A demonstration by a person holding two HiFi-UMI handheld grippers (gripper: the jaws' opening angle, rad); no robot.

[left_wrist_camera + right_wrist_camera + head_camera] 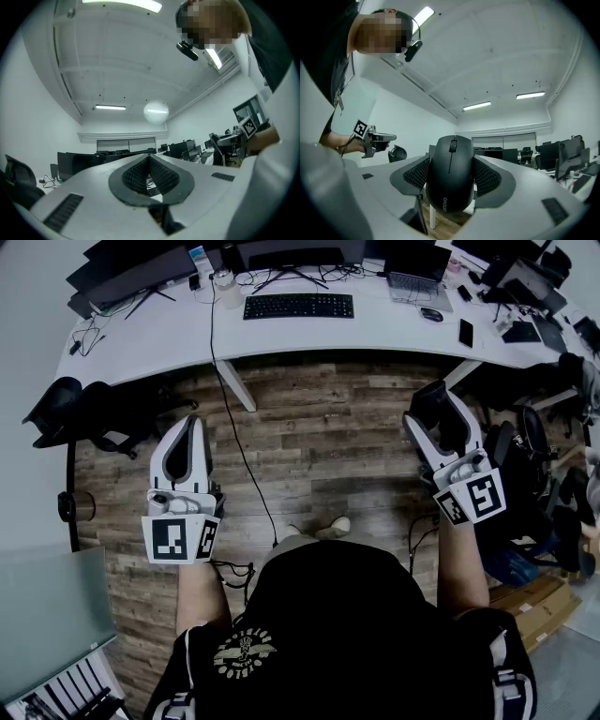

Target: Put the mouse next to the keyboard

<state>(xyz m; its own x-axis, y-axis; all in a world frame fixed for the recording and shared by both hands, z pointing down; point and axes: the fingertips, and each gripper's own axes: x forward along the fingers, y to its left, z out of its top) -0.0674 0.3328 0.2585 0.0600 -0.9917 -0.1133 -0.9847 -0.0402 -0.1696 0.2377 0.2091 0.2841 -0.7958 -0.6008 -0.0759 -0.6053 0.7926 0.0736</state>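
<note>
A black mouse sits between the ribbed pads of my right gripper, which is shut on its sides. In the head view that gripper is held up at the right over the wooden floor, the mouse dark between its white fingers. The black keyboard lies on the white desk far ahead, well apart from both grippers. My left gripper hangs at the left, shut and holding nothing; in its own view the left gripper has its pads meeting at the tips.
Monitors, a laptop, a second mouse, a phone and cables crowd the desk. Black office chairs stand at the left and right. A cable trails down across the floor. Cardboard lies at the lower right.
</note>
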